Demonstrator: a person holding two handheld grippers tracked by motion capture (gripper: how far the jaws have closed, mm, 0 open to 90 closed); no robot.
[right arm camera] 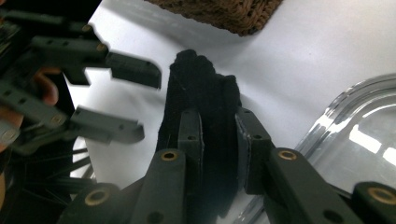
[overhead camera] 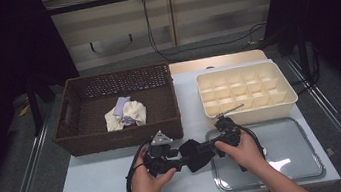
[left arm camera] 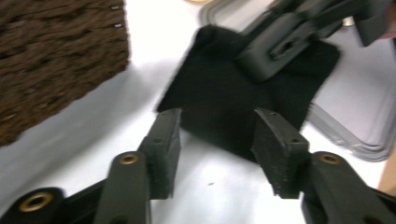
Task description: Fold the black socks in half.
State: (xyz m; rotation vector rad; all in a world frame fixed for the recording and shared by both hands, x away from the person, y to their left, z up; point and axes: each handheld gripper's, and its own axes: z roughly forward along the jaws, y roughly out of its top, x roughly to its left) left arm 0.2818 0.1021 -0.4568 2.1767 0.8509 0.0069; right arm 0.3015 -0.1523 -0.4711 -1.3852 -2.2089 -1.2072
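A black folded cloth [overhead camera: 197, 154] lies on the white table between my two grippers, partly over the rim of a clear tray [overhead camera: 296, 159]. My right gripper [overhead camera: 206, 147] is shut on the black cloth [right arm camera: 201, 88], its pads [right arm camera: 191, 135] pressing both sides of the fold. My left gripper [overhead camera: 183, 163] stands open. Its jaws sit apart just short of the near edge of the cloth [left arm camera: 233, 93], not touching it. In the left gripper view the right gripper [left arm camera: 280, 46] lies across the cloth's far side. In the right gripper view the left gripper [right arm camera: 128, 100] is open at the left.
A brown wicker basket [overhead camera: 113, 137] at the back left holds crumpled white and lilac cloths [overhead camera: 125, 113]. A cream divided organiser box [overhead camera: 283, 104] stands at the back right, behind the tray. The table's front edge is close to my hands.
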